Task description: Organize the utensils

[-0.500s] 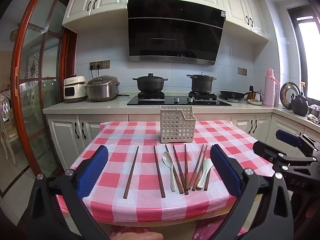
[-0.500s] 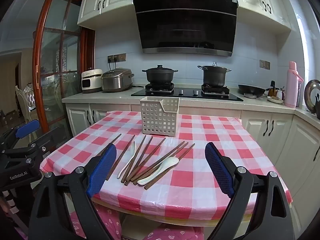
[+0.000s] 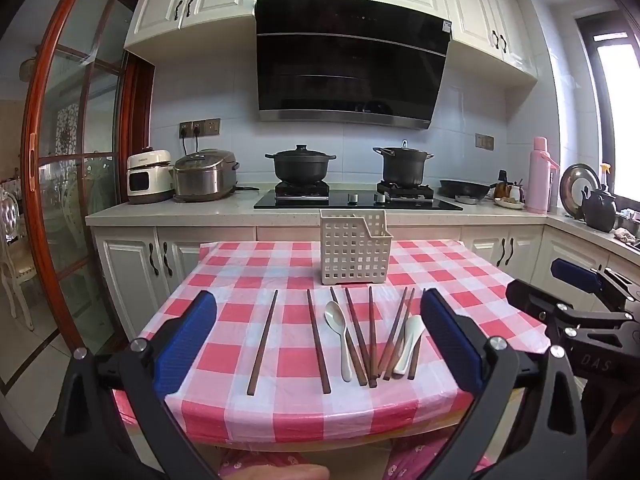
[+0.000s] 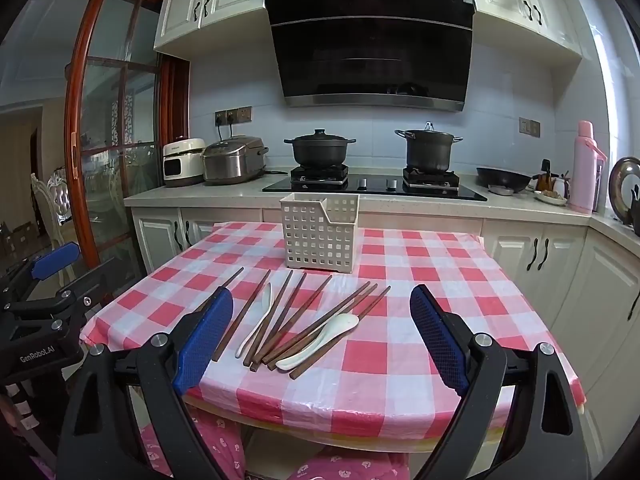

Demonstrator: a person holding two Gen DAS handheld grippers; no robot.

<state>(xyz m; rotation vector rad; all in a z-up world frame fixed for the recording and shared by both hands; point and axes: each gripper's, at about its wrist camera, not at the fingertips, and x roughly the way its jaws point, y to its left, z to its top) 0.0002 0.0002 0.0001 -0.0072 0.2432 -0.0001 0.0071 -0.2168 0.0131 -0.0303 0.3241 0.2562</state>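
Several dark wooden chopsticks (image 3: 370,334) (image 4: 296,316) lie loose on the red-and-white checked tablecloth (image 3: 280,396) (image 4: 420,276), with two white spoons among them (image 3: 340,336) (image 3: 408,342) (image 4: 320,342) (image 4: 256,320). Behind them stands an empty white perforated basket (image 3: 354,248) (image 4: 318,232). My left gripper (image 3: 320,344) hovers open at the table's near edge, nothing between its blue pads. My right gripper (image 4: 322,336) is also open and empty, off to the right of the left one, over the same near edge.
A counter behind the table carries two black pots (image 3: 300,164) on a hob, a rice cooker (image 3: 204,176) and a pink flask (image 3: 540,176). A glass door with a wooden frame (image 3: 68,184) is at the left. Pink patterned fabric (image 4: 216,452) shows below the table edge.
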